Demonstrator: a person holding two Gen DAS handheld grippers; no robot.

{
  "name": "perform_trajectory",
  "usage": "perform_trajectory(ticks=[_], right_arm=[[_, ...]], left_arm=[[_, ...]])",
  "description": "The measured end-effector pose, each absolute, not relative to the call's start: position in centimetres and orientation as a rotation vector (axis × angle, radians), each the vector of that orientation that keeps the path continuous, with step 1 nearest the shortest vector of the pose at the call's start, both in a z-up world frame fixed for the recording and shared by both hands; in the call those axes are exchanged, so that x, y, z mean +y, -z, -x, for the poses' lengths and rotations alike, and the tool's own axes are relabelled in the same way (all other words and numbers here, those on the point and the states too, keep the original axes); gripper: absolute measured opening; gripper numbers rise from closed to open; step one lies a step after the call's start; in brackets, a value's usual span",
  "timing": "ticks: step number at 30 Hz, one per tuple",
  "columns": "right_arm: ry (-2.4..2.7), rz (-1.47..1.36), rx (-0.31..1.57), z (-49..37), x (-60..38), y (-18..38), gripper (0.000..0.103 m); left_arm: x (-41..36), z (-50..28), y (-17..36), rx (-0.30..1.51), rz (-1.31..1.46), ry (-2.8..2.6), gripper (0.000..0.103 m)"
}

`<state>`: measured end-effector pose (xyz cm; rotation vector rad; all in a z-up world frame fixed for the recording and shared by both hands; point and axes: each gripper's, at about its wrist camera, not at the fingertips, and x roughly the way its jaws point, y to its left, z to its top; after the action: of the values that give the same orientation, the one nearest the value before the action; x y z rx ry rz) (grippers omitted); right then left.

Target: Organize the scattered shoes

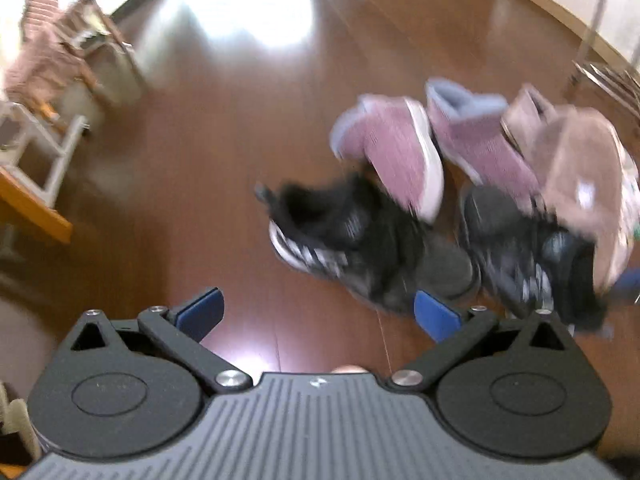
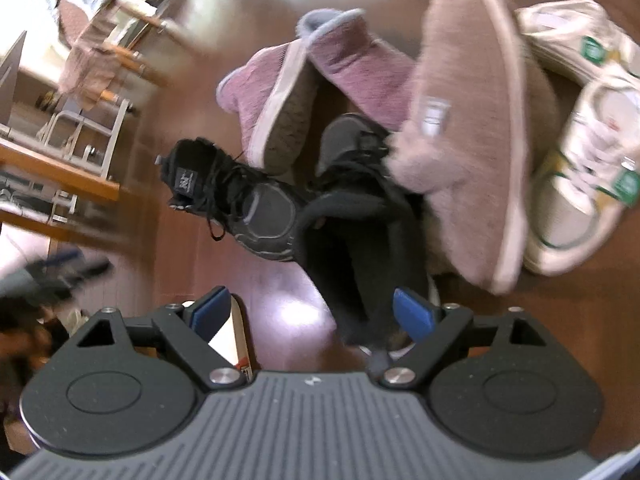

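Note:
A heap of shoes lies on the brown wood floor. In the left wrist view, two purple slippers (image 1: pixel 404 148) sit behind two black sneakers (image 1: pixel 352 236), with a tan slipper (image 1: pixel 580 176) at the right. My left gripper (image 1: pixel 318 314) is open above the floor, just short of the near black sneaker. In the right wrist view, the tan slipper (image 2: pixel 468 128) leans over a black sneaker (image 2: pixel 360 216); another black sneaker (image 2: pixel 240 196) lies to the left, purple slippers (image 2: pixel 280 92) behind, white-and-green sneakers (image 2: pixel 588 152) at the right. My right gripper (image 2: pixel 312 314) is open, nothing between its fingers.
A wooden table edge (image 1: pixel 36 208) and white chair legs (image 1: pixel 52 152) stand at the left. A metal rack (image 1: pixel 604 76) stands at the far right by the wall. Bare floor (image 1: pixel 200 200) lies left of the heap. A white-and-red flat object (image 2: pixel 236 340) lies under my right gripper.

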<state>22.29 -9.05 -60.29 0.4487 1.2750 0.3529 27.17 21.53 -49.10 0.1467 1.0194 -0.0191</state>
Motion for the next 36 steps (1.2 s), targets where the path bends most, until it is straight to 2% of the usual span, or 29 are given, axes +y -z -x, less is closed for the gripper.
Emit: perform_trajectory(ticks=[3, 8, 9, 11, 22, 32, 36], right_arm=[[-0.412, -0.276, 1.317, -23.1, -6.1, 62.0, 0.080], [-0.507, -0.032, 1.339, -23.9, -2.5, 64.4, 0.043], [-0.522, 0.020, 1.342, -24.0, -1.7, 64.9, 0.040], [-0.514, 0.063, 1.377, -23.6, -1.0, 66.0, 0.019], [-0.443, -0.164, 1.580, -16.8, -3.5, 65.1, 0.020], [-0.381, -0.356, 1.749, -10.6, -5.7, 64.2, 0.020], [-0.589, 0.254, 1.701, -8.8, -5.8, 63.2, 0.021]], left_arm=[[21.6, -26.9, 49.2, 0.982, -0.031, -0.006, 0.102], [21.7, -27.4, 49.0, 1.002, -0.059, -0.077, 0.102], [21.9, -27.4, 48.9, 0.990, -0.055, -0.082, 0.102], [22.2, -27.4, 48.8, 0.977, -0.043, -0.094, 0.102], [24.2, -27.5, 49.8, 0.990, -0.026, -0.163, 0.102], [21.9, -28.5, 50.2, 0.986, -0.072, -0.087, 0.102], [20.4, -29.0, 50.1, 0.971, -0.101, -0.042, 0.102]])
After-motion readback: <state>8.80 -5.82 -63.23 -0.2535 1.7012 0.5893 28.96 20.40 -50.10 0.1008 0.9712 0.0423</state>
